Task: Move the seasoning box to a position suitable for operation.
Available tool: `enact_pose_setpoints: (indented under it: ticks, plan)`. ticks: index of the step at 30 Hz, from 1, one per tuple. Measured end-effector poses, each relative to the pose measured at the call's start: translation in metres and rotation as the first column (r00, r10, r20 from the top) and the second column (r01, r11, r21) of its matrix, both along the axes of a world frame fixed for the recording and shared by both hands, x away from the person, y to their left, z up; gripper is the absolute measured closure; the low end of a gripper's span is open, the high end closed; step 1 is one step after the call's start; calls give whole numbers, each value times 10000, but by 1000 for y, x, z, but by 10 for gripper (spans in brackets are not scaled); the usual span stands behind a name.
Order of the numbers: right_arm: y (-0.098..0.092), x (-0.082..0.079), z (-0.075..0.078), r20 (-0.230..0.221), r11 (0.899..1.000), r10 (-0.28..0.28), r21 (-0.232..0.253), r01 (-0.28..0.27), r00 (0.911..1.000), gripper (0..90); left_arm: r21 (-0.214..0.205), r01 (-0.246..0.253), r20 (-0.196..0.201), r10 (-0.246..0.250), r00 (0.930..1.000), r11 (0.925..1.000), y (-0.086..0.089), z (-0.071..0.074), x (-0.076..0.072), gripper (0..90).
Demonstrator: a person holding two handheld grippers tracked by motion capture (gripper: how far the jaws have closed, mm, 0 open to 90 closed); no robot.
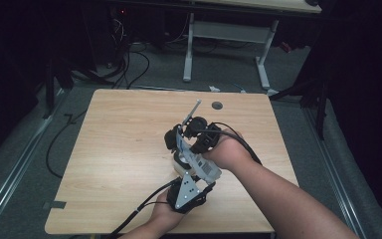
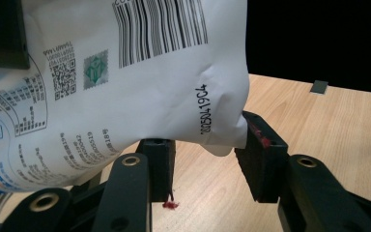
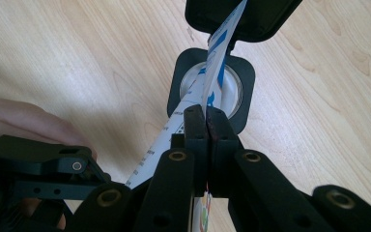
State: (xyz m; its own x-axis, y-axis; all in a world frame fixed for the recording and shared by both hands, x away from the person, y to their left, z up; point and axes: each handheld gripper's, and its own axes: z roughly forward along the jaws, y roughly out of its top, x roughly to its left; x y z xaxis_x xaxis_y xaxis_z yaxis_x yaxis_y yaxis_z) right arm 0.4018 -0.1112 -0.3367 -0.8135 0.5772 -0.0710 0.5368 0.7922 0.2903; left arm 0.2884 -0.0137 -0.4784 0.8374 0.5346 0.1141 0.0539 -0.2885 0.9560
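Observation:
A white printed pouch (image 2: 125, 92) with a barcode hangs over the wooden table (image 1: 124, 149), held between both grippers. My left gripper (image 2: 207, 164) has its jaws closed on the pouch's puffed lower corner, one pad on each side. The right gripper (image 3: 206, 121) is shut on a thin flat edge of the pouch (image 3: 216, 58), which runs up and away between its pads. From above, the pouch (image 1: 201, 167) lies between the left gripper (image 1: 194, 174) and the right gripper (image 1: 201, 142) at the table's middle.
A black square holder with a white round container (image 3: 232, 87) stands on the table under the pouch. A second black piece (image 3: 265, 17) sits beyond it. A thin rod (image 1: 191, 112) sticks up near a round hole (image 1: 217, 105) in the tabletop. A tape patch (image 2: 320, 87) marks a corner.

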Motion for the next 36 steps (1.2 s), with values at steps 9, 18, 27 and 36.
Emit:
enact_pose_setpoints:
  ticks: [9,18,27,36]
  plan:
    - [-7,-4,-5,-136,9999,-109,59,110,9998,893,217,-55,-62,56,10000,9997,-2,-9,-6,617]
    - [-12,-10,-7,-198,9999,-132,79,133,9997,893,418,-145,-155,151,9998,9990,-4,-16,-9,620]
    - [-16,-13,-9,-252,9998,-155,94,157,9996,893,531,-178,-300,194,9994,9984,-4,-23,-8,625]
    - [-20,-14,-12,-358,9996,-236,163,242,9991,893,628,-168,-406,194,9990,9979,-5,-26,-8,626]
